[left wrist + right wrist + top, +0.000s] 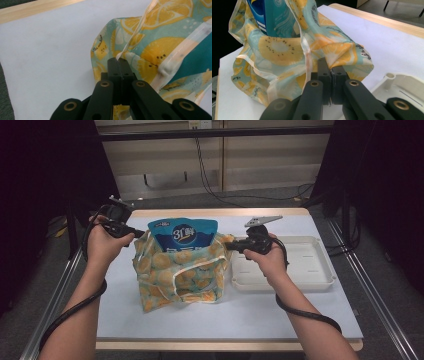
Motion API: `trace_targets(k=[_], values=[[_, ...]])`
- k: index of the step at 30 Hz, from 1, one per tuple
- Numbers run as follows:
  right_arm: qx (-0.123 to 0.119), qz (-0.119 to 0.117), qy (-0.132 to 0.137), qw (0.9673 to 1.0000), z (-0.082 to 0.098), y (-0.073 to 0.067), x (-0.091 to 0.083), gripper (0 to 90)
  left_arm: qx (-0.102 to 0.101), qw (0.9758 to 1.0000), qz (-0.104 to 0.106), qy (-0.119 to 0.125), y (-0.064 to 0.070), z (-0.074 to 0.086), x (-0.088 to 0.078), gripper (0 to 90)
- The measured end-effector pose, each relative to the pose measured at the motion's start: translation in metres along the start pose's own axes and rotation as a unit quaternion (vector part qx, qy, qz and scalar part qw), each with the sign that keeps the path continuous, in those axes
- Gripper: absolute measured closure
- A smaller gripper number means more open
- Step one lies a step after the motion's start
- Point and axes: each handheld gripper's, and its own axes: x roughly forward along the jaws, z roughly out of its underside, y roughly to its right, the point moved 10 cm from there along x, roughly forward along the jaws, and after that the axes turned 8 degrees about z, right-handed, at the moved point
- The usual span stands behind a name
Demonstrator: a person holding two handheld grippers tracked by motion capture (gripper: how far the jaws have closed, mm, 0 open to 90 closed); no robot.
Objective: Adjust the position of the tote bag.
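your hands meet at table centre: the left gripper (131, 232) is clamped on the fabric bag (180, 275) rim at its ten o'clock, the right gripper (232, 245) pinches the rim at two. the blue pouch (184, 234) stands upright between them. the white tray (320, 279) sits just beside at three; open table lies at nine.
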Motion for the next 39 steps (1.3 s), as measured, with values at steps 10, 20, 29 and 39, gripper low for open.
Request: trace_targets(k=[10,20,29,39], values=[[-0.002,-0.007,-0.002,1.0,0.005,-0.003,0.001,89.1,0.003,0.9998,-0.009,0.019,-0.002,-0.003,0.0,76.9],[-0.001,-0.007,-0.007,1.0,0.006,-0.002,0.0,89.5,0.001,0.9986,-0.016,0.05,-0.007,-0.005,-0.014,56.7],[-0.004,-0.005,-0.006,1.0,0.006,-0.003,-0.001,89.5,0.009,0.998,-0.022,0.058,-0.009,-0.005,-0.022,48.8],[-0.005,-0.004,-0.005,1.0,0.004,-0.003,-0.003,89.4,0.018,0.9976,-0.018,0.064,-0.004,-0.012,-0.035,44.5]])
